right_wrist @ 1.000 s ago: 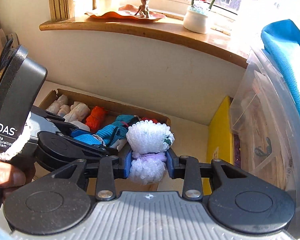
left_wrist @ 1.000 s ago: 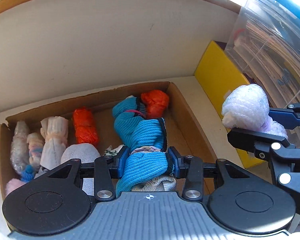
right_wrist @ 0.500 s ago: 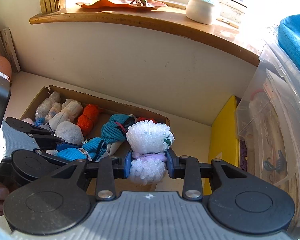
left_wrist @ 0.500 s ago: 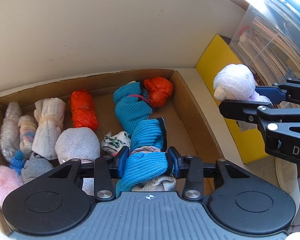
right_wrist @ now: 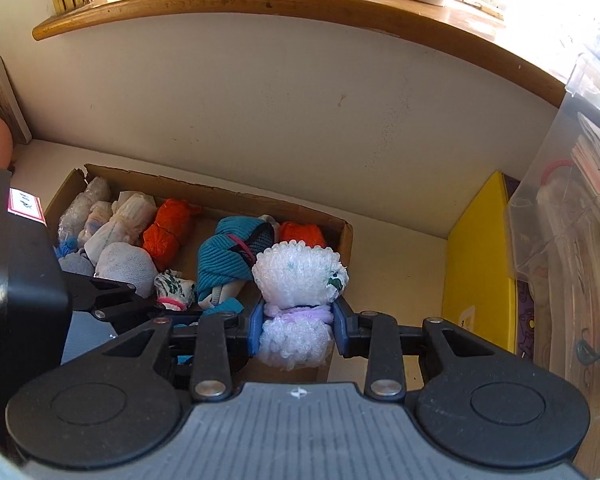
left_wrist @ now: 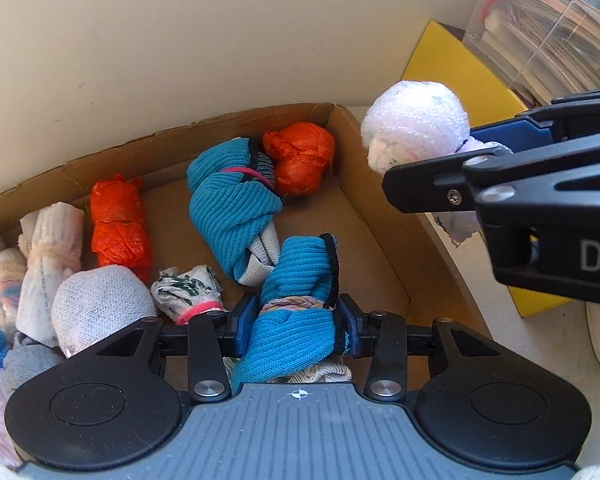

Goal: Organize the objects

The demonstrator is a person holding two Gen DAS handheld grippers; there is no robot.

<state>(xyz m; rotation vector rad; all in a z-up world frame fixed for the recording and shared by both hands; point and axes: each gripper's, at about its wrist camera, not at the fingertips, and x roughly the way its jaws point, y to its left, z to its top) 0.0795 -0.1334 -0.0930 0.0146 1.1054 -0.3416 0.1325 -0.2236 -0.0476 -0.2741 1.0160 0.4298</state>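
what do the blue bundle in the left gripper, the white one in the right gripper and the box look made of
Blue sock bundle: ribbed knit fabric, matte; rows of ribbing show.
White sock bundle: fuzzy, nubbly yarn, probably chenille or fleece; bobbled, slightly glinting surface.
Box: brown cardboard, dull, with ragged torn edges along its rim.

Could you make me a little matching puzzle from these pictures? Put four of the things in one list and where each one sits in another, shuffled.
Things:
1. rolled blue knitted sock bundle
2. fluffy white and lilac sock ball
3. crinkly orange bundle
4. flat yellow box

Places:
A. far right corner of the shallow brown cardboard box
B. clamped in the left tongs
C. outside the cardboard box, to its right, near the wall
D. clamped in the right tongs

Pairs: 1-B, 2-D, 3-A, 4-C
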